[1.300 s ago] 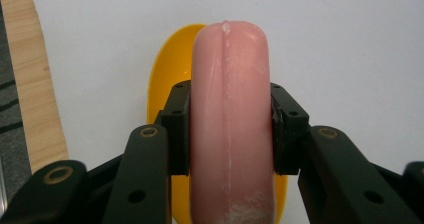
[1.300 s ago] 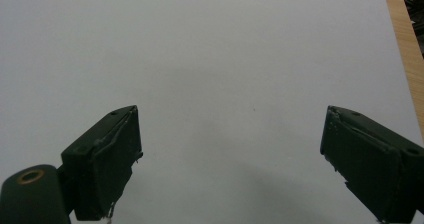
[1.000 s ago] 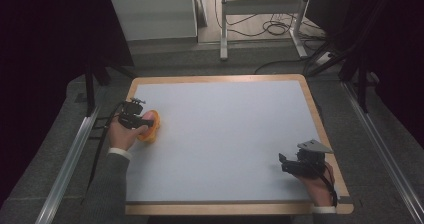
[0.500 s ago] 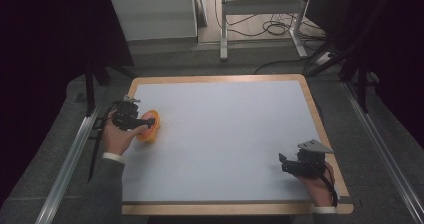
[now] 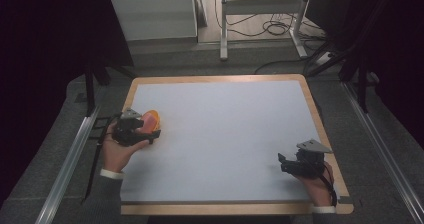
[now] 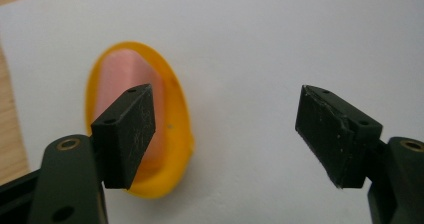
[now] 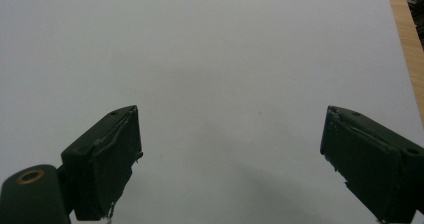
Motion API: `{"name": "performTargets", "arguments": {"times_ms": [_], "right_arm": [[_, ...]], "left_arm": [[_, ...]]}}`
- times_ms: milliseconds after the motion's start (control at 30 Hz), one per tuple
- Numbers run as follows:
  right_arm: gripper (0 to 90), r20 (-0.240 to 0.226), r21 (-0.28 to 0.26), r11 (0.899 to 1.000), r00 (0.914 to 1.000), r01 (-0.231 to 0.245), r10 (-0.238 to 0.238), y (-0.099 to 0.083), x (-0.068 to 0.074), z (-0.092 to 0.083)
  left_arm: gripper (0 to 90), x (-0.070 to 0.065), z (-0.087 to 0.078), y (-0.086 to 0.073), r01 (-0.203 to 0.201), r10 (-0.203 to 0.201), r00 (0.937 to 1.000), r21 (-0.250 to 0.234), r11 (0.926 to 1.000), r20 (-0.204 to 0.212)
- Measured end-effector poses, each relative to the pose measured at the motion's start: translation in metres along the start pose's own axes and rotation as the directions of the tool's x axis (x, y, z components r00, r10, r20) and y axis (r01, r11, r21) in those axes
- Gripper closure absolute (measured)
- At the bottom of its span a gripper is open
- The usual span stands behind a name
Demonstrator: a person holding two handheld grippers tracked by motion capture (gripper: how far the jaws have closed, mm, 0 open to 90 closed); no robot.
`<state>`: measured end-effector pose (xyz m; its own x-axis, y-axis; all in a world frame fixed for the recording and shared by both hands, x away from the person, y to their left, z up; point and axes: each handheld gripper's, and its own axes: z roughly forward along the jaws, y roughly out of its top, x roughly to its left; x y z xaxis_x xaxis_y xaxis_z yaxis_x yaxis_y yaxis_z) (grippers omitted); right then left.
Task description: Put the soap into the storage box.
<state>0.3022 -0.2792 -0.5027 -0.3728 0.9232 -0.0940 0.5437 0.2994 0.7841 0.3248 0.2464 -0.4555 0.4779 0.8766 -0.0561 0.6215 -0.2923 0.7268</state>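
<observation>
Drawing the left gripper (image 5: 150, 134) back from the yellow oval plastic dish with a pink piece lying in it (image 5: 150, 120) seems to be the step in hand, and to do it well the hand should go away in a straight line, with the jaws kept wide, so that no pad catches the dish's rim and drags it over the sheet.

In the left gripper view the left gripper (image 6: 225, 129) has its two black jaws far apart, and they have just been opening. Between the pads there is nothing but the bare surface. The dish (image 6: 172, 134) lies on the left side of this view, partly behind the left pad and a little beyond it; I cannot tell if that pad touches the rim, but it does not press on it. The pink piece (image 6: 117, 79) rests inside the dish and looks soft at its edges, because the picture is blurred there.

In the high view the dish sits on the pale grey table sheet (image 5: 225, 134) near the table's left edge, about the middle between near and far, just beside the person's left hand (image 5: 117, 151).

The right gripper (image 5: 281, 163) rests at the near right corner, well apart from the dish. In the right gripper view the right gripper (image 7: 230, 149) also stands wide and holds nothing; under it is the grey sheet, with the light wooden table border (image 7: 405, 39) at the right.
</observation>
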Motion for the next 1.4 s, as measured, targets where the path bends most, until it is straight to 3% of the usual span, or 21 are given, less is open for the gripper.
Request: {"name": "performTargets", "arguments": {"times_ms": [200,333,767,1067,1400], "right_arm": [[9.3,0.000,-0.012,1.000,1.0000,0.003,-0.003,0.000,0.000,-0.001],[9.2,-0.003,-0.014,1.000,0.9999,0.010,-0.010,0.001,0.001,-0.001],[9.3,-0.007,-0.010,1.000,0.9997,0.025,-0.025,0.001,0.006,0.000],[9.3,0.001,-0.008,1.000,0.9998,0.022,-0.022,0.000,0.003,0.001],[9.3,-0.010,-0.015,0.999,0.9990,0.044,-0.044,0.003,0.009,0.004]], "left_arm": [[24.8,-0.011,0.001,-0.023,-0.011,0.012,0.9993,-0.026,0.9996,0.035],[25.1,-0.016,0.006,-0.037,-0.024,0.025,0.9990,-0.008,0.9997,0.037],[24.9,-0.023,0.013,-0.076,0.042,-0.044,0.9948,0.018,0.9989,0.092],[25.0,-0.019,0.022,-0.081,0.041,-0.044,0.9949,0.037,0.9985,0.091],[24.1,-0.016,0.018,-0.081,0.062,-0.063,0.9945,0.020,0.9979,0.083]]}}
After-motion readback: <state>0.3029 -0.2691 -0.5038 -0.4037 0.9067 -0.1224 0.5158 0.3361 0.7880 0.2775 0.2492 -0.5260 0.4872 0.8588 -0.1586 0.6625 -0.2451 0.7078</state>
